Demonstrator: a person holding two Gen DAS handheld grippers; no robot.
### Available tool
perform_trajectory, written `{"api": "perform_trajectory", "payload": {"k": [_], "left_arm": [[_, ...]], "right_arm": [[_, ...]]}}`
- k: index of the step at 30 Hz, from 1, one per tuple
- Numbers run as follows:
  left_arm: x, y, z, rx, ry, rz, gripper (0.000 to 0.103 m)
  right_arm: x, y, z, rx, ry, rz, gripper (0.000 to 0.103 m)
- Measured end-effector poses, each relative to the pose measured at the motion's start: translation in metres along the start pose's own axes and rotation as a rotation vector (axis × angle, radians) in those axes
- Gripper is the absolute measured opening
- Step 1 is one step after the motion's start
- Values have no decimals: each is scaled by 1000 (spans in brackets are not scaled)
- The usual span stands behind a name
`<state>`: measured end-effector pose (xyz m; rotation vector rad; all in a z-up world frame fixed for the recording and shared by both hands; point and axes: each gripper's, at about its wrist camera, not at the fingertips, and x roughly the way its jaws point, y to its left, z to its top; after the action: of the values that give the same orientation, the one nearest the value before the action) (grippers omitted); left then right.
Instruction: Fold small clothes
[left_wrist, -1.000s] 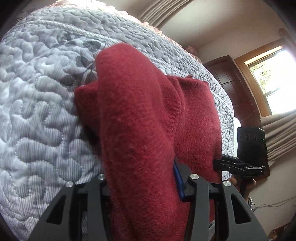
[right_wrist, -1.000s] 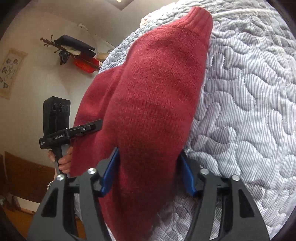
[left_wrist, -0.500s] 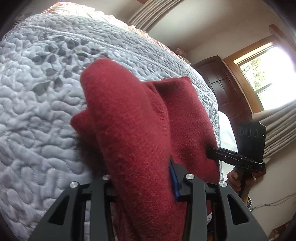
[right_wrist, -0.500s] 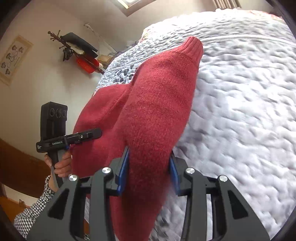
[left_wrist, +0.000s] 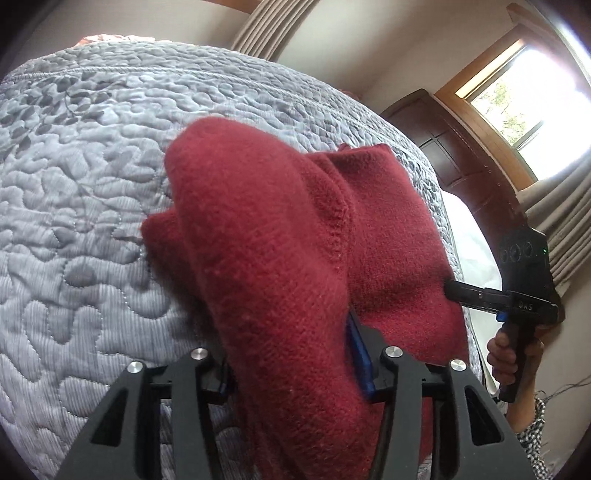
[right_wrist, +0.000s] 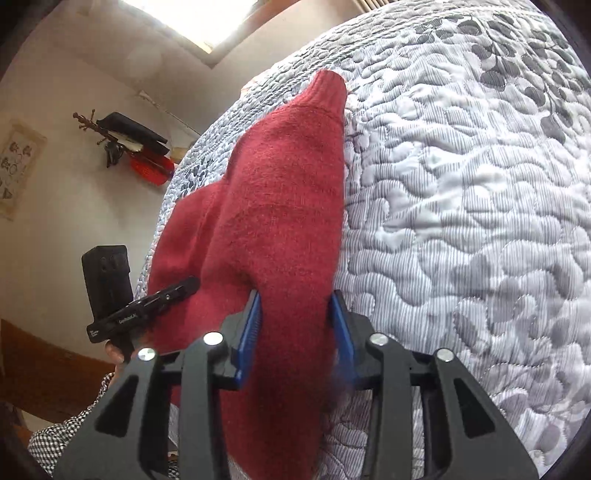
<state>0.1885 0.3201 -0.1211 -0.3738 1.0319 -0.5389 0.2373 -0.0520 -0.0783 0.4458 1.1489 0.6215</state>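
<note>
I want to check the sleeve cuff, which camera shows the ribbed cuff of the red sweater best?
The right wrist view: the ribbed cuff of the red sweater lies in plain sight on the quilt. The left wrist view shows only bunched knit, no ribbing.

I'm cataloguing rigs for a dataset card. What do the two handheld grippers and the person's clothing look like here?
Both the left gripper and right gripper are matte black, with angular cut-out fingers, silver bolt heads and blue pads. Each has a pistol handle, small white lettering and a boxy black module. The sleeve is black-and-white checked.

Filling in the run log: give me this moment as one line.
left gripper: shut on red sweater | right gripper: shut on red sweater | sweater part-lifted off quilt | fold: unfinished
</note>
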Motion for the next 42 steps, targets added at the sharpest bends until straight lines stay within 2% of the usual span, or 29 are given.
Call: {"api": "perform_trajectory", "payload": {"k": [1, 3, 5, 9, 12, 13, 15, 16, 17, 20, 22, 25, 27, 30, 33, 36, 37, 39, 40, 42], "left_arm": [[-1, 1, -1, -13, 2, 2, 56], [-8, 2, -2, -31, -1, 23, 61], [-20, 3, -8, -27, -20, 75, 65], [-41, -18, -31, 25, -60, 153, 74], [-56, -28, -56, 52, -106, 197, 77], [-59, -31, -63, 59, -116, 220, 77], [-61, -34, -77, 72, -129, 274, 77], [-59, -34, -82, 82, -126, 310, 75], [-58, -33, -86, 89, -123, 330, 75], [-57, -30, -95, 101, -118, 360, 70], [-60, -28, -95, 101, -124, 375, 67], [-63, -27, -97, 99, -121, 385, 67], [-61, -25, -99, 103, -120, 388, 67], [-55, -22, -102, 110, -121, 395, 69], [-57, -20, -104, 85, -133, 391, 73], [-64, -23, -108, 62, -148, 427, 81], [-69, -25, -111, 56, -157, 439, 83], [-75, -28, -115, 45, -171, 472, 89], [-79, -30, -118, 42, -179, 486, 90], [-85, -35, -124, 39, -194, 509, 94]], "right_arm": [[-1, 1, -2, 1, -2, 4, 47], [-4, 8, -7, -7, -20, -3, 49], [-11, 15, -19, -4, -30, 4, 62], [-26, 4, -53, 9, -18, 9, 63], [-28, 1, -78, 43, 4, 28, 63], [-28, 0, -86, 50, 11, 30, 62], [-24, 0, -97, 53, 18, 37, 50], [-19, 0, -101, 70, 31, 38, 37], [-18, -1, -101, 85, 36, 46, 30], [-25, 14, -107, 61, 0, 33, 24], [-27, 27, -113, 38, -17, 40, 24], [-18, 34, -116, 16, -18, -53, 24], [-9, 27, -114, 33, -13, -78, 24], [0, 19, -115, 46, -11, -86, 28], [0, 33, -119, 29, -32, -118, 32], [-16, 47, -137, 9, -84, -184, 45], [-21, 54, -141, 0, -102, -233, 53], [-23, 65, -150, -20, -122, -315, 57], [-26, 69, -155, -25, -131, -343, 64], [-26, 78, -166, -43, -138, -370, 74]]}}
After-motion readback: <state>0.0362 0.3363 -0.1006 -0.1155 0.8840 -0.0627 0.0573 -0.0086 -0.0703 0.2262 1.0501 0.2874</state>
